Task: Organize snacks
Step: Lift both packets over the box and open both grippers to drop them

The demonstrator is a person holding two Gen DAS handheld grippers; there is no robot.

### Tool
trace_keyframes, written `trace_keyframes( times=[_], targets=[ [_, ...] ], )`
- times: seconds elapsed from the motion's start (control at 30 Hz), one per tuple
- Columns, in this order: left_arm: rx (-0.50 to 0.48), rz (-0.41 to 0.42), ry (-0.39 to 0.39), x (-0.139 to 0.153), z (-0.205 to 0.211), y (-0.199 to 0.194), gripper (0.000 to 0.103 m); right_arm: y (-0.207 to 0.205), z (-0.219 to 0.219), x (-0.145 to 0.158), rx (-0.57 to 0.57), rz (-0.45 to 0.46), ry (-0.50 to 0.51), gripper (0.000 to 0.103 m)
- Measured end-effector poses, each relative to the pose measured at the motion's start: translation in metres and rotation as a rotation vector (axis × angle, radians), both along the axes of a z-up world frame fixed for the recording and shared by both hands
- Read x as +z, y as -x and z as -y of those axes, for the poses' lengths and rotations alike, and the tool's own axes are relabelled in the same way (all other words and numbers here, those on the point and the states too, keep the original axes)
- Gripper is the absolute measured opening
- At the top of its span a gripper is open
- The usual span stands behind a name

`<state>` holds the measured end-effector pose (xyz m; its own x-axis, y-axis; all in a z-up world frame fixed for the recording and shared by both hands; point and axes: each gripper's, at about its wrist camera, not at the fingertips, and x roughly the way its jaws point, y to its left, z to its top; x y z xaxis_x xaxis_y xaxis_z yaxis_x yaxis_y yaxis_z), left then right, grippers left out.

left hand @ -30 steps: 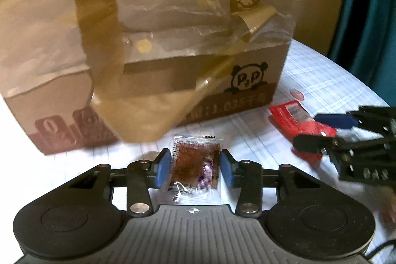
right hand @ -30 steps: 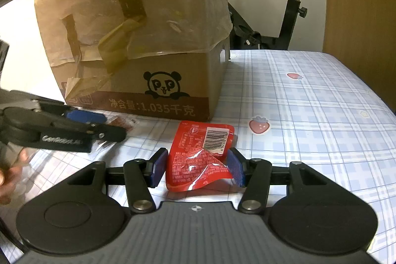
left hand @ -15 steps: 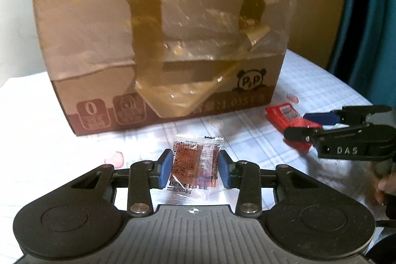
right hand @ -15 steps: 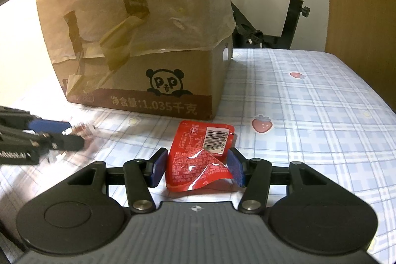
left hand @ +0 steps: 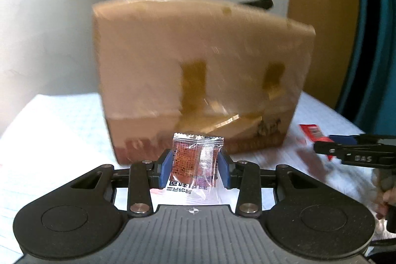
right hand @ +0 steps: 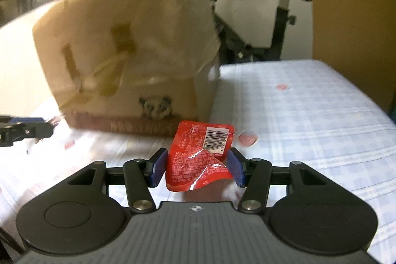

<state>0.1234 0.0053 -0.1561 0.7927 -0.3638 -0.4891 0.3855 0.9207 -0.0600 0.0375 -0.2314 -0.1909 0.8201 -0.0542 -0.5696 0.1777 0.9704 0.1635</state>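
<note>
Left gripper (left hand: 193, 168) pinching a clear brown snack sachet (left hand: 195, 160) off the checked tablecloth (right hand: 309, 120), right gripper (right hand: 196, 168) clamped on a red snack packet (right hand: 200, 155), both before the taped cardboard box (left hand: 198, 76).

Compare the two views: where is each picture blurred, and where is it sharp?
Left wrist view: the cardboard box is smeared by motion, the clear snack packet between the pads sharp. Right wrist view: the box blurs likewise, the red packet crisp, barcode readable.
</note>
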Motion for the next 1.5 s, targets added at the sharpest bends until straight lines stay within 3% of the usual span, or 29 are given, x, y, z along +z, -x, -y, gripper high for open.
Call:
trace_keyframes(
  times=[0.2,0.4,0.53,0.67,0.77,1.0,1.23,1.33,1.4,1.5],
  targets=[
    [0.055,0.112,0.083,0.047,-0.027,0.002,0.042,0.012,0.008,0.052,-0.028,0.131,0.052,0.056],
    [0.022,0.247,0.106,0.103,-0.027,-0.014,0.042,0.002,0.010,0.120,0.010,0.308,0.092,0.056],
    [0.011,0.232,0.117,0.131,-0.016,-0.043,0.042,-0.031,0.003,0.154,0.084,0.353,0.122,0.056],
    [0.026,0.198,0.106,0.144,-0.002,-0.078,0.042,-0.075,-0.003,0.175,0.181,0.318,0.059,0.056],
    [0.047,0.115,0.116,0.142,0.004,-0.109,0.042,-0.112,-0.015,0.182,0.215,0.263,0.103,0.056],
    [0.089,0.047,-0.016,0.128,0.009,-0.139,0.043,-0.177,-0.039,0.157,0.237,0.081,0.132,0.056],
    [0.107,-0.008,-0.062,0.118,-0.004,-0.147,0.053,-0.192,-0.037,0.136,0.208,0.004,0.123,0.057],
    [0.108,0.006,-0.062,0.121,-0.009,-0.145,0.065,-0.191,-0.035,0.136,0.199,-0.005,0.129,0.058],
    [0.112,0.025,-0.063,0.125,-0.011,-0.138,0.071,-0.187,-0.035,0.137,0.203,0.001,0.136,0.065],
    [0.106,0.035,-0.064,0.130,-0.011,-0.132,0.073,-0.182,-0.036,0.141,0.186,0.014,0.150,0.073]
  ],
)
